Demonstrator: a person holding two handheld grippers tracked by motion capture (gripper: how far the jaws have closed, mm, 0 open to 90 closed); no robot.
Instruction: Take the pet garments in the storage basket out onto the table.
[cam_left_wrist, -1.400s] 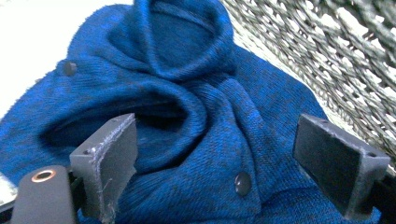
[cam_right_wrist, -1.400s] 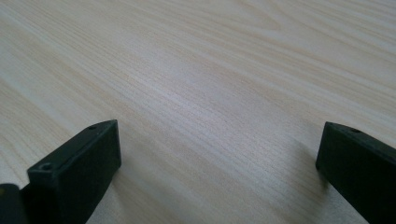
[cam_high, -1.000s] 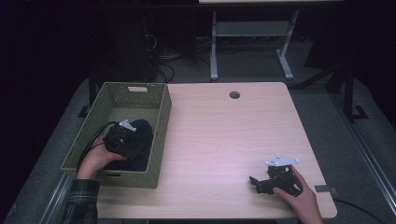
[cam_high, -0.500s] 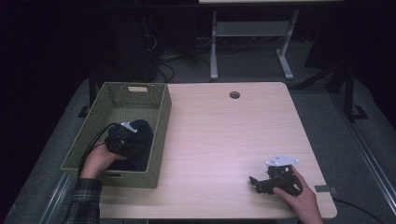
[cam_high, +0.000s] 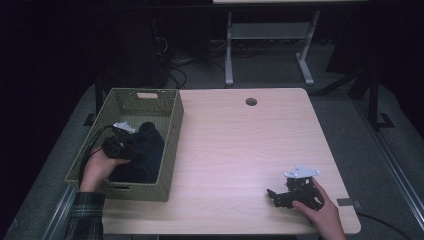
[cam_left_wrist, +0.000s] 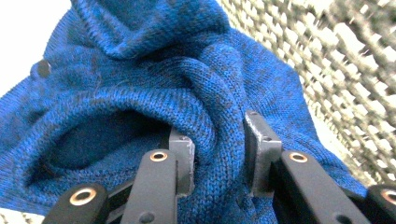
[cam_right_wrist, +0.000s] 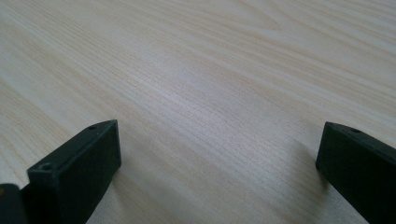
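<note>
Inside the green woven basket (cam_high: 172, 125), which stands on the wooden table (cam_high: 240, 150), the left gripper (cam_left_wrist: 217, 154) pinches a fold of the blue knitted sweater (cam_left_wrist: 154, 88) between its jaws. Well to the basket's right, near the table's front edge, the right gripper (cam_high: 280, 196) rests on bare wood with its jaws spread wide, holding nothing.

No legible text, label, brand, number or sign anywhere. Checked the pale wood-grain bench (cam_high: 240, 150), the green woven basket (cam_high: 172, 130), the blue knitted garment (cam_left_wrist: 154, 93) and the grey three-cornered plates: all bare of markings at this resolution.
</note>
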